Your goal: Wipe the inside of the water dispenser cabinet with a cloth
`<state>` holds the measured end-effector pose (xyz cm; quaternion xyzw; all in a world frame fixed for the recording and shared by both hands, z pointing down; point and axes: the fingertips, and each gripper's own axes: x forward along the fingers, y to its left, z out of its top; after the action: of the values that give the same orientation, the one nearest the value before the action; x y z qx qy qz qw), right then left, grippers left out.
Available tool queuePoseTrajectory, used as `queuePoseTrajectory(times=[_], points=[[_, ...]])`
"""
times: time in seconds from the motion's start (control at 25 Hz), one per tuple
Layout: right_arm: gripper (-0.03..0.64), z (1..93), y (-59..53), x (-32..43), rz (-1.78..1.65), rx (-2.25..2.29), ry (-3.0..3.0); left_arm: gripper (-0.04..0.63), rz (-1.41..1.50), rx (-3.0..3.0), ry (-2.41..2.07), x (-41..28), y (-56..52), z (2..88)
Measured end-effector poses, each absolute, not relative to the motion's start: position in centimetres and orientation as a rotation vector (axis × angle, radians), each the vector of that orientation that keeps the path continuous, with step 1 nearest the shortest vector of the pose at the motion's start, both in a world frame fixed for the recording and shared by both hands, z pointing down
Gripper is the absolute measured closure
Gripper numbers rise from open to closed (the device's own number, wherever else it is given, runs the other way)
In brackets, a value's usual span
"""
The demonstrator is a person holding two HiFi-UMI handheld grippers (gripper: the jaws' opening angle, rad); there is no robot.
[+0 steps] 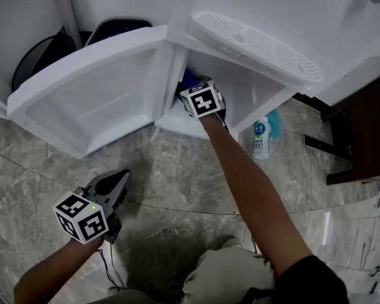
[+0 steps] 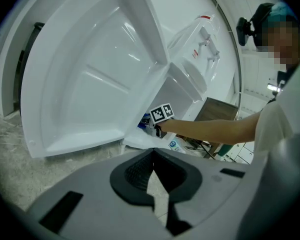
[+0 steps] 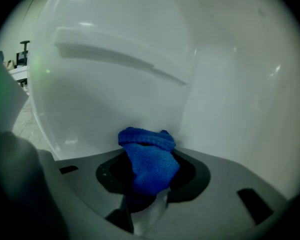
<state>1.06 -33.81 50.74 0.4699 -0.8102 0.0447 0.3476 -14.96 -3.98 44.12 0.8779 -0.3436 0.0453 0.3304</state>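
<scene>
Right arm is stretched forward and down, with the right gripper (image 1: 193, 88) set inside the open cabinet (image 1: 256, 90). The blue cloth (image 3: 149, 161) is clamped between its jaws, bunched up and sticking out past the tips, close to the white inner wall. The left gripper (image 1: 116, 181) is held low over the floor (image 1: 177, 189), jaws together and empty.

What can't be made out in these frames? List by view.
- Head view: the drip tray overhang hides most of the cabinet inside.
- Right gripper view: whether the blue cloth touches the inner wall; it is too dim to show a gap.
- Head view: the bottle label print is too small to read.
- Head view: the open door covers the lower parts of the dark bins.
</scene>
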Motion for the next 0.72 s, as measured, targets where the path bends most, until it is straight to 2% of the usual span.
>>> queuePoseTrajectory(times=[0.32, 0.52, 0.72], points=[[0.479, 50.7, -34.8, 1.4, 0.120, 1.271, -2.100, 0.589, 0.132, 2.274, -0.919, -16.0, -3.6, 44.6], [0.479, 50.6, -31.8, 0.1, 0.067, 1.125, -2.072, 0.589, 0.146, 2.271, -0.922, -16.2, -3.4, 45.1], [0.479, 50.8, -33.9, 0.6, 0.017, 1.127, -2.030, 0.589, 0.150, 2.268, -0.928, -16.2, -3.6, 45.2]])
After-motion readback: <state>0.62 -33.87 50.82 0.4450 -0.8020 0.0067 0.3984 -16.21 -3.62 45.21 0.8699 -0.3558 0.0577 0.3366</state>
